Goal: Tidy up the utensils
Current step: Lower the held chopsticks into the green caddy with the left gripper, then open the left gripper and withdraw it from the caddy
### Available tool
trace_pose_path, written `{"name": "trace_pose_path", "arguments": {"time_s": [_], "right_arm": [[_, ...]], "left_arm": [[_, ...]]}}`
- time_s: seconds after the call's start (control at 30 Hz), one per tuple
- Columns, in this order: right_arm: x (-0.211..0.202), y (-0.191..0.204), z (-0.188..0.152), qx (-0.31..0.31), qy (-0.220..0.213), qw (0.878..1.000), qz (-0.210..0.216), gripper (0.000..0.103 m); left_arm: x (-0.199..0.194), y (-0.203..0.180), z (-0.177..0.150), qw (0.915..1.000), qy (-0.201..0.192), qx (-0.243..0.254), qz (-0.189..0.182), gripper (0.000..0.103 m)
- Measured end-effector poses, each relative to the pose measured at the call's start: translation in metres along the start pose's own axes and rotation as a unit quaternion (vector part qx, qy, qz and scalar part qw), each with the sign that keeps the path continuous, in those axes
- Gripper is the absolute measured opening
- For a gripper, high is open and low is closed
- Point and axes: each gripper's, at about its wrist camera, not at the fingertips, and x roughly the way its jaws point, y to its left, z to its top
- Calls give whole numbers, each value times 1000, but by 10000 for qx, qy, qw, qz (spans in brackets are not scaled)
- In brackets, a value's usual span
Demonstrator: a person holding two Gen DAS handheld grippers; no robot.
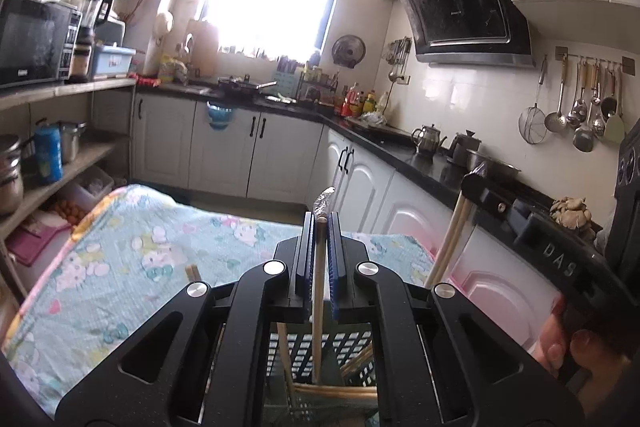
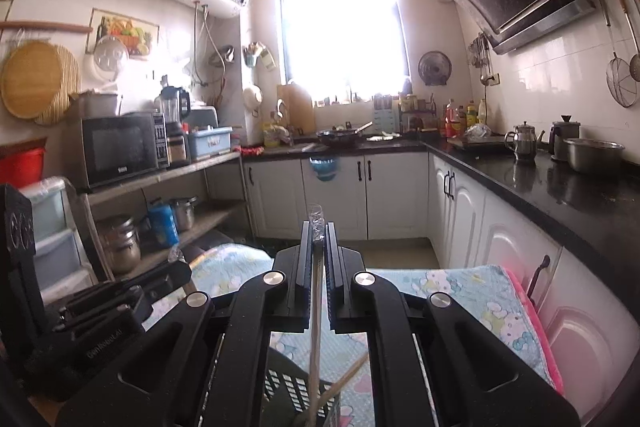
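Observation:
My left gripper (image 1: 319,223) is shut on wooden chopsticks (image 1: 318,307) with a plastic wrap at the top; their lower ends reach down into a dark perforated holder (image 1: 320,351) below it. More chopsticks (image 1: 332,389) lie in the holder. My right gripper (image 2: 319,233) is shut on another chopstick pair (image 2: 315,347) over the same holder (image 2: 288,387). In the left wrist view the right gripper (image 1: 476,183) holds its chopsticks (image 1: 448,243) to the right. The left gripper (image 2: 176,267) shows at the left of the right wrist view.
A table with a floral cloth (image 1: 132,259) lies below. A loose chopstick end (image 1: 193,271) rests on it. White cabinets and a black counter (image 2: 560,187) with kettles and a bowl run along the right. Shelves with a microwave (image 2: 120,147) stand left.

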Motion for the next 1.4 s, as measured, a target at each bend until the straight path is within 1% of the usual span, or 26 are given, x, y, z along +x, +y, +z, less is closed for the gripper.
{"name": "trace_pose_path", "arguments": {"time_s": [0.13,0.47,0.63,0.83,0.97,1.07,1.13,1.2,1.27,1.33,1.4], "right_arm": [[6,-1,-12,-31,131,9999,-23,6],[10,4,-37,-170,457,9988,-92,6],[8,6,-46,-266,556,9980,-123,6],[3,0,-46,-78,695,9975,-112,7],[-1,-4,-44,27,796,9968,-89,10],[-5,-5,-42,31,819,9966,-103,16],[-10,-6,-41,31,811,9967,-89,19],[-14,-8,-40,67,820,9966,-55,24],[-18,-9,-39,97,834,9965,-35,27],[-22,-9,-39,93,842,9964,-28,29],[-25,-10,-39,96,852,9963,-8,32]], "left_arm": [[6,6,-9,9998,145,-101,-14,2],[15,9,-32,9986,519,-83,2,2],[13,10,-35,9982,591,-41,1,2],[12,13,-37,9970,769,-78,-10,2],[14,17,-40,9958,904,-130,21,2],[14,19,-43,9949,999,-156,39,2],[13,20,-45,9943,1053,-145,65,5],[12,21,-46,9938,1101,-169,70,16],[9,22,-47,9934,1127,-181,81,21],[6,22,-48,9932,1150,-177,97,24],[1,22,-49,9930,1161,-193,89,34]]}}
